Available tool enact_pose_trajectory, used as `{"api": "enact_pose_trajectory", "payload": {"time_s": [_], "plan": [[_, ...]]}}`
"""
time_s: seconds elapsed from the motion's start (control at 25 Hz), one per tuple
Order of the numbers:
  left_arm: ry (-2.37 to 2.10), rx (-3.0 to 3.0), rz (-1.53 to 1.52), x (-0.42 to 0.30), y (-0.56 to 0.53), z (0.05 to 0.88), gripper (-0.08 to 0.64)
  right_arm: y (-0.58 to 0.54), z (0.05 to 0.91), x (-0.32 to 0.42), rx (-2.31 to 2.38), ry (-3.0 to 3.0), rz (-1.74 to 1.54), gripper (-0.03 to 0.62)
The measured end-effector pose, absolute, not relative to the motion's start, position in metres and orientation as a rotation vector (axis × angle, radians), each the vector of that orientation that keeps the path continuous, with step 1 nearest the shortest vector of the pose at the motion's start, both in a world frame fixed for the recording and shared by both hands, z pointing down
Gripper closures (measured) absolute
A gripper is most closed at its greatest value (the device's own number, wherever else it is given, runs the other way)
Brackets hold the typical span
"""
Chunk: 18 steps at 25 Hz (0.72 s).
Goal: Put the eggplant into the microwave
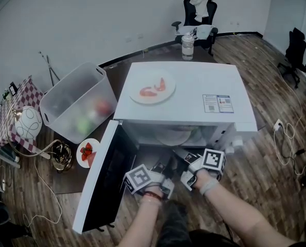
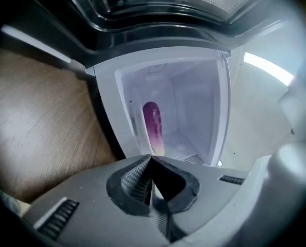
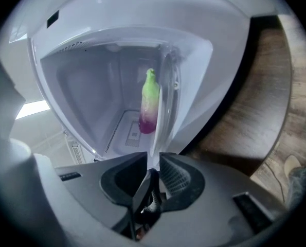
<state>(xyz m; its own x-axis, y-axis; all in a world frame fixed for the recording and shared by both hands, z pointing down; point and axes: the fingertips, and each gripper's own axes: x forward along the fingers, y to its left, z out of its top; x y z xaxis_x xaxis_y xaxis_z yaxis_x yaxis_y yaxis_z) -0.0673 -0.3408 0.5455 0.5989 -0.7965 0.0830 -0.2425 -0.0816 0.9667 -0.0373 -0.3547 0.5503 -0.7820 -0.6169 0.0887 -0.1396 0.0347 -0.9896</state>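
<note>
With the jaws of the left gripper (image 2: 151, 159) closed empty and those of the right gripper (image 3: 153, 161) apparently pinched on the rim of the glass plate (image 3: 162, 94), the eggplant (image 2: 154, 123) is judged light, firm and slick-skinned, best taken mid-body.

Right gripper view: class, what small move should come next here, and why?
Probably ease the glass plate a little deeper into the microwave and set it down. The right tool appears to grip the plate's rim, the eggplant lies on it inside the cavity, and the door stands open.
</note>
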Motion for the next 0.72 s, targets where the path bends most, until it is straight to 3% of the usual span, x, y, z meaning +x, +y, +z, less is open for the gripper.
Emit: {"api": "enact_pose_trajectory", "payload": {"time_s": [0.16, 0.32, 0.72], "plan": [[-0.952, 1.704, -0.487, -0.067, -0.336, 0.548, 0.558, -0.346, 0.553, -0.034, -0.8, 2.04, -1.771, 0.514], [-1.024, 1.793, -0.389, -0.067, -0.33, 0.551, 0.558, -0.338, 0.555, -0.03, -0.832, 2.092, -1.748, 0.588], [-1.136, 2.024, -0.275, -0.071, -0.308, 0.545, 0.56, -0.312, 0.537, -0.03, -0.695, 2.28, -1.593, 0.591]]}}
